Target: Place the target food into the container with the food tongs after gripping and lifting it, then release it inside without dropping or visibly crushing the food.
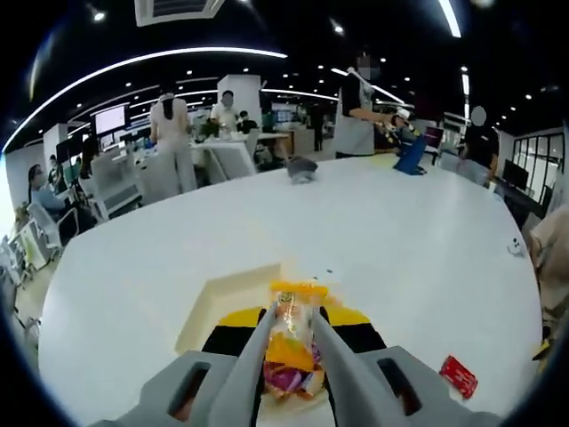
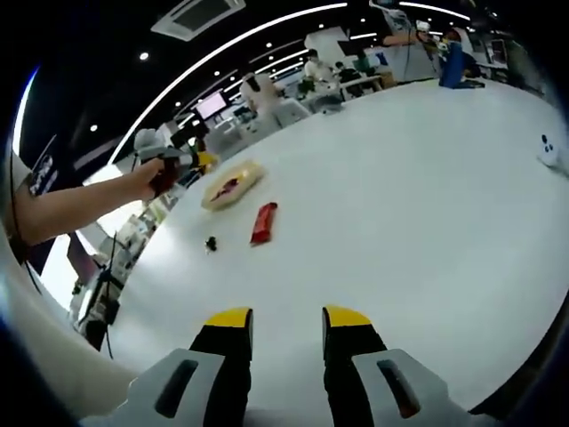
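Note:
My left gripper (image 1: 293,317) is shut on a pair of metal food tongs (image 1: 256,349). Between the tong tips sits a snack packet (image 1: 291,342) in yellow, orange and purple wrapping. It is over the near end of a shallow beige container (image 1: 213,302) on the white table; I cannot tell whether it touches the bottom. In the right gripper view the same container (image 2: 233,184) lies far off to the left with something red in it, and a hand holds the left gripper (image 2: 164,169) beside it. My right gripper (image 2: 287,322) is open over bare table with nothing between its jaws.
A red packet (image 1: 458,375) lies on the table (image 1: 400,231) right of the container, also seen as the red packet (image 2: 264,222) in the right gripper view. A small dark item (image 2: 211,243) and a small white object (image 2: 548,147) rest on the table. People stand at desks behind.

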A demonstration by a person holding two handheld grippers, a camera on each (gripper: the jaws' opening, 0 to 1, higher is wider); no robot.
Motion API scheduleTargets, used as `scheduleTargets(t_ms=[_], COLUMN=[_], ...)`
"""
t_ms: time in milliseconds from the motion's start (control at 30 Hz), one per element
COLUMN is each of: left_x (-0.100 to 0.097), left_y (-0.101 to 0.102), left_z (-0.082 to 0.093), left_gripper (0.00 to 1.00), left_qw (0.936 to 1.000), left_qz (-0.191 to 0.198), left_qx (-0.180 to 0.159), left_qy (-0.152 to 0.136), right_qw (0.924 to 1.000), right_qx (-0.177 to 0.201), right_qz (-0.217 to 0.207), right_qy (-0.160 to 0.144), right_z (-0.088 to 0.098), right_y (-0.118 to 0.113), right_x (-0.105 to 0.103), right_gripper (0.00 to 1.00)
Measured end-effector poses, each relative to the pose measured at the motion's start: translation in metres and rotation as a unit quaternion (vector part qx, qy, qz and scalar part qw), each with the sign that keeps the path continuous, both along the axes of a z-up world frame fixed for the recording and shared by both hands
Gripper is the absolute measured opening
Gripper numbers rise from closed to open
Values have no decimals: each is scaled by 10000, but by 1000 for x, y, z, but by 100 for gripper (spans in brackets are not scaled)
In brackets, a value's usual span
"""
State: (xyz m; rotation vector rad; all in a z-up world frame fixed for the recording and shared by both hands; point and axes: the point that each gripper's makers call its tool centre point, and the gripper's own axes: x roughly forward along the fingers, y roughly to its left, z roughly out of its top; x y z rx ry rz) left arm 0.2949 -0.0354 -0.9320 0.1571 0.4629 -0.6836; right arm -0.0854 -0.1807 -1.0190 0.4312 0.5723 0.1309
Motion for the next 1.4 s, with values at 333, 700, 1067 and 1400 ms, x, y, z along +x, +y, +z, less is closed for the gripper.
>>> scheduleTargets(t_ms=[333, 700, 1067, 1400], left_x=[17, 57, 92, 108], left_y=[-7, -16, -12, -11], left_z=[-10, -38, -28, -18], left_gripper=[22, 22, 24, 25], left_qw=[10000, 9994, 9993, 9990], left_qz=[-25, 5, 242, 389], left_qx=[-5, 216, 210, 1], left_qy=[96, 274, 207, 222], right_qw=[9998, 9980, 9975, 9970], right_qx=[64, 127, 161, 146], right_qz=[-141, -446, -472, -538], right_qy=[111, 422, 501, 529], right_z=[-6, -26, -29, -30], right_y=[-9, -34, -41, -44], right_x=[5, 21, 23, 21], right_gripper=[30, 30, 30, 30])
